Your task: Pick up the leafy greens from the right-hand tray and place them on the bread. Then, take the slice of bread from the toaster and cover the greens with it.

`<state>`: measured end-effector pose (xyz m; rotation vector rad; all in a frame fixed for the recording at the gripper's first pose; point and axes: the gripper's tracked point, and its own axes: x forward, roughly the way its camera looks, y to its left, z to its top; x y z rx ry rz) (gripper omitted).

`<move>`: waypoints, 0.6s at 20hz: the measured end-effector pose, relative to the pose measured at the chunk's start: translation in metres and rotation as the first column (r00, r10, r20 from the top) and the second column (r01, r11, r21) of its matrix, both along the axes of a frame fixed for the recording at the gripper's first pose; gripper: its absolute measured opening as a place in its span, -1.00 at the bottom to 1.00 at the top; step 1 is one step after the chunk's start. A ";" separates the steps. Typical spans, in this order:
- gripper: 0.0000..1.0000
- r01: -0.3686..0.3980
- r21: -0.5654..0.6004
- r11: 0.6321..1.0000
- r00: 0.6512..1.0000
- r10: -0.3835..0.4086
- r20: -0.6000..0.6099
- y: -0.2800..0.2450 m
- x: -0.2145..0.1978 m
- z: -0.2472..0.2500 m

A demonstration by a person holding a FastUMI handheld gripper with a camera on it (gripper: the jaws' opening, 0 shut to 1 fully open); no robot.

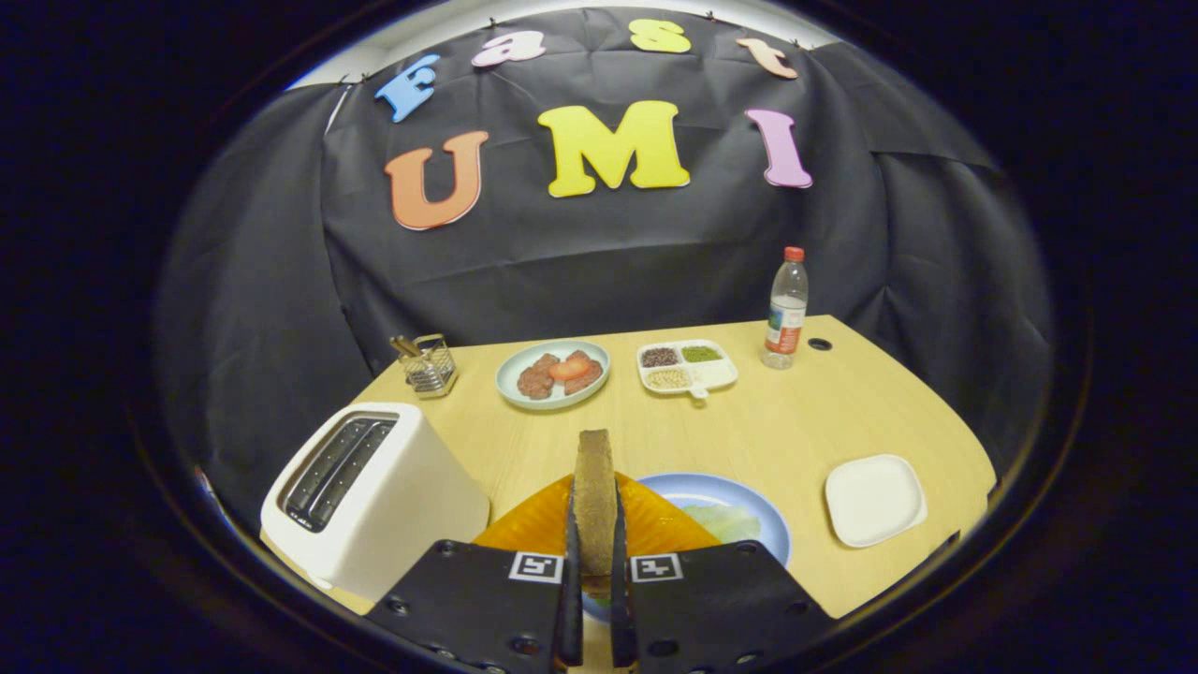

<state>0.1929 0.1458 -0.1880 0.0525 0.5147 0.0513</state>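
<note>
My gripper (595, 524) is shut on a slice of brown bread (594, 496), held upright on edge between the fingers. Below and just ahead of the fingers lies a blue plate (749, 505) with pale leafy greens (721, 520) and an orange slice (533, 526) on it; the bread under them is hidden. The white toaster (374, 496) stands to the left of the fingers, and its slots look empty.
A white square tray (874, 499) sits to the right of the plate. Farther back are a plate with meat and tomato (552, 373), a divided dish of grains (686, 366), a water bottle (786, 309) and a small wire basket (429, 365). The table edge curves off at the right.
</note>
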 end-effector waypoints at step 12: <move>-0.76 0.011 -0.072 0.997 1.000 -0.012 -0.024 -0.044 -0.001 -0.043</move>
